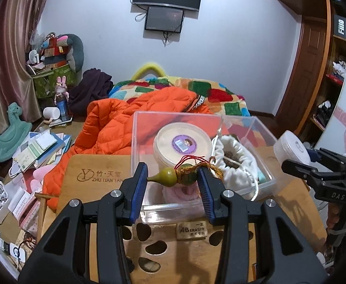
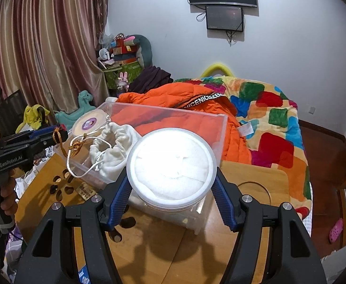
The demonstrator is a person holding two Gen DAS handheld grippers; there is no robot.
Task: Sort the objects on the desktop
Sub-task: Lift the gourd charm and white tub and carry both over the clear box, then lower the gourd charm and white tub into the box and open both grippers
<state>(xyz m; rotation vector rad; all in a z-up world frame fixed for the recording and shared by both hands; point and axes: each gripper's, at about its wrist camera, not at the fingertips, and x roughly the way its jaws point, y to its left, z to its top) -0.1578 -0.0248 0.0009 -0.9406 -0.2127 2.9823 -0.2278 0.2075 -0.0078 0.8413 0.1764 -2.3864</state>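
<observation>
Gourd charm (image 1: pixel 176 174) held crosswise between the closed-in left gripper (image 1: pixel 173 179) fingers, long axis level, above the clear box's (image 1: pixel 149 118) near wall; right gripper (image 2: pixel 173 189) clamps a round white tub (image 2: pixel 171 168) just over the box's right end.

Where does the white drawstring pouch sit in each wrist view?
Left wrist: pouch right of centre, in the clear bin, behind the right pad.
Right wrist: pouch left of centre, left of the held white tub.
Shared landmark: cream round lid.
</observation>
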